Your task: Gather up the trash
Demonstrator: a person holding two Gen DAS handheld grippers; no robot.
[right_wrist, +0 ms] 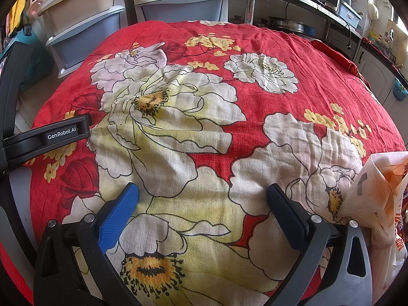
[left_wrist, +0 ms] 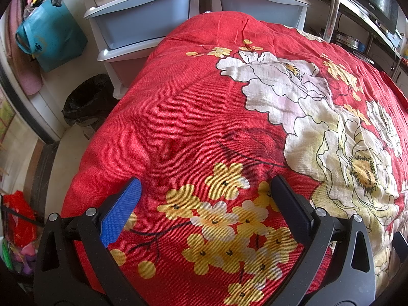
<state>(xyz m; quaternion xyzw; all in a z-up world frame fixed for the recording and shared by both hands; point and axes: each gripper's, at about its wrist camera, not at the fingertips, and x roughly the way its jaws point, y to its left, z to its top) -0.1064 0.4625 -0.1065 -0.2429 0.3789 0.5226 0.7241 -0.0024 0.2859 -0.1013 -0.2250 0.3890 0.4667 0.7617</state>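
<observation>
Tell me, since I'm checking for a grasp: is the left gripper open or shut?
Open. The left gripper has its fingers spread wide over the red floral cloth, nothing between them.

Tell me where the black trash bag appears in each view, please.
Left wrist view: the black trash bag sits on the floor at the left, beside the red cloth and below the drawers.
Right wrist view: not in it.
Shared landmark: the grey-blue drawer behind the cloth.

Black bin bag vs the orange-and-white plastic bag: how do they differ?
The black bin bag sits on the floor beside the red floral cloth; the orange-and-white plastic bag rests on that cloth's right edge. The first is opaque and plain, the second translucent and printed. Both are crumpled plastic.
</observation>
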